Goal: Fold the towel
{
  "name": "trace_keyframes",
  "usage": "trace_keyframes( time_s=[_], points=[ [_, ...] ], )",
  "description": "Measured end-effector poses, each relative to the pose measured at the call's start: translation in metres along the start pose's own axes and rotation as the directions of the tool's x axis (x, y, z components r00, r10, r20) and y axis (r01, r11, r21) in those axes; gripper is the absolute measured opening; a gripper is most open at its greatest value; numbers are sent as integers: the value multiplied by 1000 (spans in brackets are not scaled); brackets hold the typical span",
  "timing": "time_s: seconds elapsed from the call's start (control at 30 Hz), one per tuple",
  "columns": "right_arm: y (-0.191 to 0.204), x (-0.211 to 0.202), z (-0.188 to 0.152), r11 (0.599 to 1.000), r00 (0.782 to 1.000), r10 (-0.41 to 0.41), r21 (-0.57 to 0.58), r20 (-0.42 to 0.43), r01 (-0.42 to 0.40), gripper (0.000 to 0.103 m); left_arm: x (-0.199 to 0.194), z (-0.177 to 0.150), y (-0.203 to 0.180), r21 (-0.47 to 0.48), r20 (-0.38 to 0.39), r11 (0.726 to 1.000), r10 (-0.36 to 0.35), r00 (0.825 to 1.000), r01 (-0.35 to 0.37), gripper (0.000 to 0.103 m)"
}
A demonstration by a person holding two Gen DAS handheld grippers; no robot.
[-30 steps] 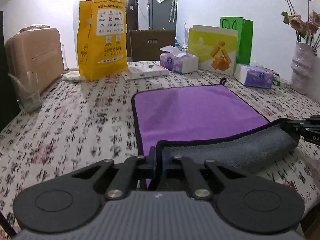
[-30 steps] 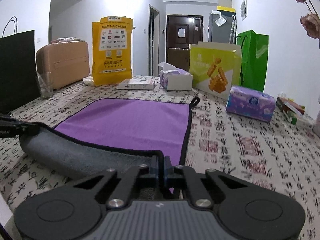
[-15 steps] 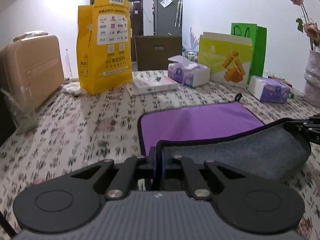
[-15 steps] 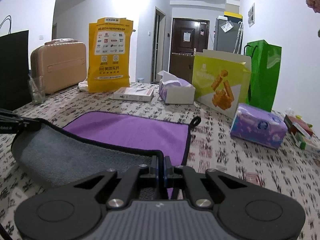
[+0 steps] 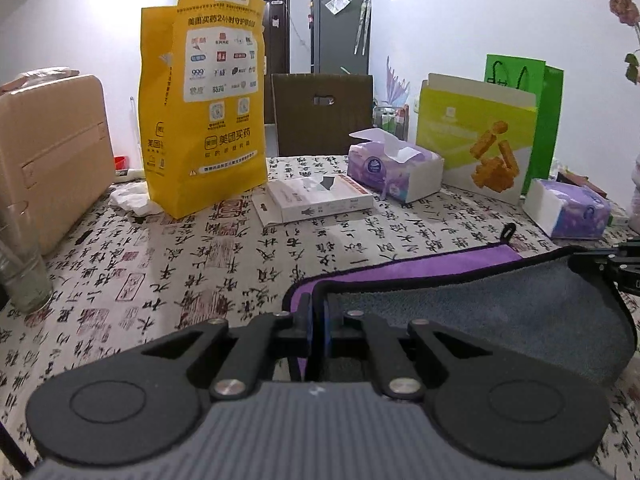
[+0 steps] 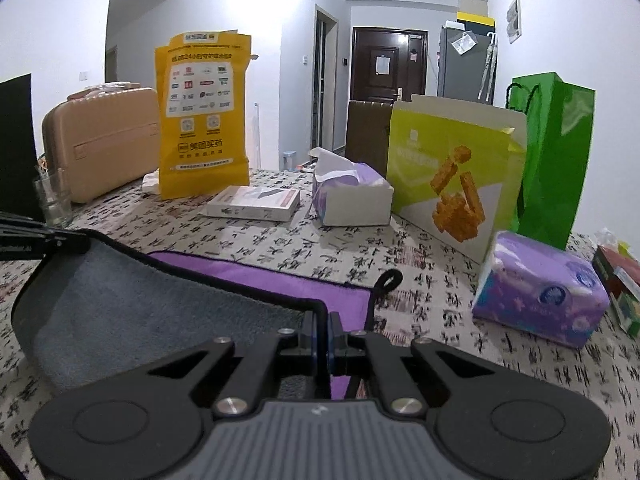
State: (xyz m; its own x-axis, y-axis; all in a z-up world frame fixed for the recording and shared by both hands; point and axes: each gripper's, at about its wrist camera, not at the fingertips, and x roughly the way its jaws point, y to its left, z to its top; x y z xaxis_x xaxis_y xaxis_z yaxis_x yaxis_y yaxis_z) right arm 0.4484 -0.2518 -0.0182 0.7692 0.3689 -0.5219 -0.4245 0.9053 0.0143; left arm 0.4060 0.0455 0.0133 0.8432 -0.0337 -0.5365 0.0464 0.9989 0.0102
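The left tool is pressed together on a near corner of the towel, the black-piped hem caught between its fingers. The right tool is likewise pinching the other near corner of the towel. Each tool also shows at the edge of the other's view: the right tool at the far right of the left camera, the left tool at the far left of the right camera, both gripping the raised hem.

Between the two tools the lifted edge sags in a broad curve, its grey underside turned up toward the cameras. The purple face lies flat on the worktop beyond, with only a narrow strip of it visible past the raised hem. A black hanging loop sits at the far corner of the towel on the worktop's calligraphy-print cloth.

Beyond the towel stand a yellow bag, a flat white box, an open tissue box and a lime-green carton, with a green gift bag behind it. A purple tissue pack lies just to the right of the towel. A beige case and a clear glass sit at the left side.
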Motion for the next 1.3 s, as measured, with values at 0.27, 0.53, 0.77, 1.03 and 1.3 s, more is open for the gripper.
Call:
trace_keyframes(
  time_s=[0.27,0.53,0.77,1.03,1.3],
  points=[
    [-22,42,14,998,998,45,38,-32,-44,5,41,17,8,7,-36,1000,-10,999,10,6],
    [-36,79,19,997,996,58,45,-70,-55,5,77,21,14,3,-81,1000,-22,997,22,6],
    [-41,103,18,997,993,61,54,-104,-56,5,100,20,21,-23,-118,999,-29,993,26,6],
    [-44,108,15,996,992,59,73,-115,-50,11,107,15,25,-27,-139,999,-24,990,21,18],
    [-39,95,23,999,994,9,43,-104,-4,76,94,18,37,-58,-167,995,64,984,-75,79]
  ],
)
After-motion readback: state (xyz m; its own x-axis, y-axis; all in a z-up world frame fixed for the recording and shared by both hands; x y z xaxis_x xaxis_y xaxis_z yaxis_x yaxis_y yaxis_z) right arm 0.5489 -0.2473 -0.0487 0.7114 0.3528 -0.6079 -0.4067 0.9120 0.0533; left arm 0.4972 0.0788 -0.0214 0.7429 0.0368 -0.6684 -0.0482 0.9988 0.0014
